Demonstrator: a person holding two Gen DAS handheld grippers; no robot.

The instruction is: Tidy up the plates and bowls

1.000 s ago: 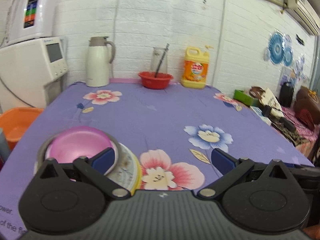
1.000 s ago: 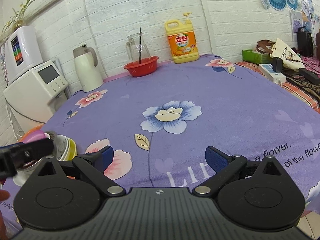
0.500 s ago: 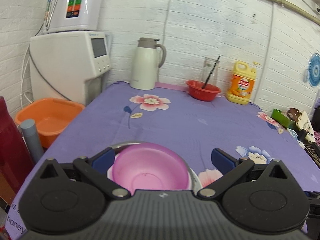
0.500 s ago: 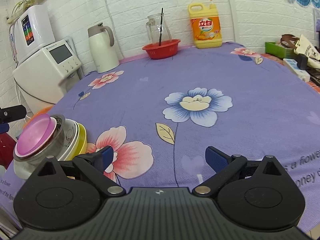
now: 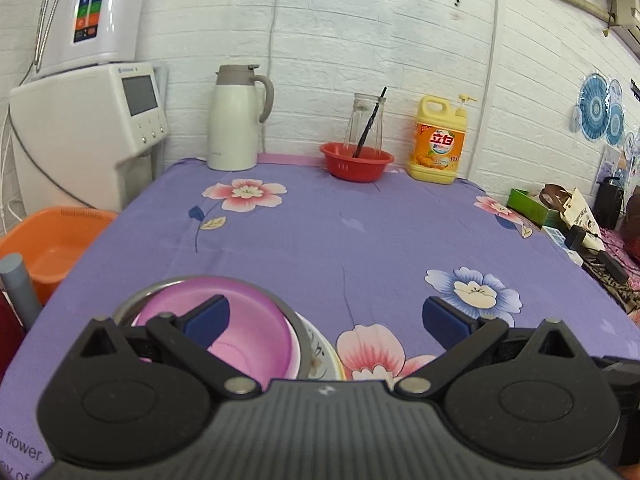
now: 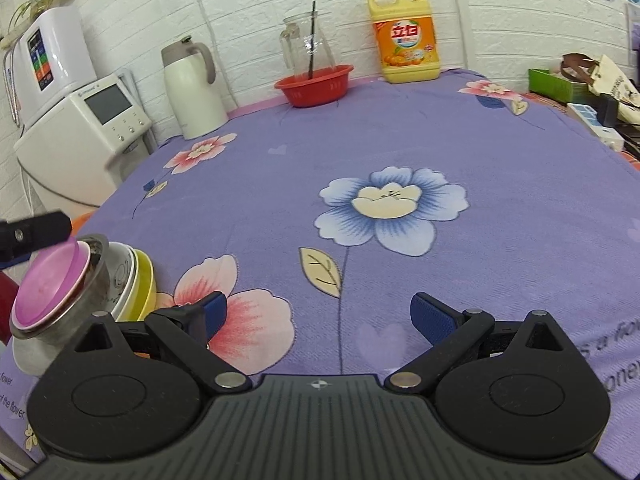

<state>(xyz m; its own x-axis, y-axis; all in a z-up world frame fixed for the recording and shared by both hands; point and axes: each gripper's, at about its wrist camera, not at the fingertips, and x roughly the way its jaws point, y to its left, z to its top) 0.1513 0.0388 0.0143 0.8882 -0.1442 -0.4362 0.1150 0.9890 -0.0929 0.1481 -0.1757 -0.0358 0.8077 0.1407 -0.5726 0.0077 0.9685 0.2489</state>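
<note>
- Left gripper [image 5: 325, 317] low in frame, blue pads wide apart, nothing between them.
- Left pad [image 5: 208, 320] over the inside of pink bowl [image 5: 256, 340]; contact not clear.
- Pink bowl nested in a metal bowl [image 5: 160, 292], patterned white bowl [image 5: 320, 354] beneath at right.
- Stack near front left edge of purple floral tablecloth [image 5: 340, 236].
- Along far wall: white thermos jug [image 5: 234, 118], red basket [image 5: 357, 161] holding glass pitcher [image 5: 366, 124], yellow detergent bottle [image 5: 439, 140] just beside.
- Orange basin [image 5: 52, 240] off table at left, below white appliance [image 5: 88, 132].
</note>
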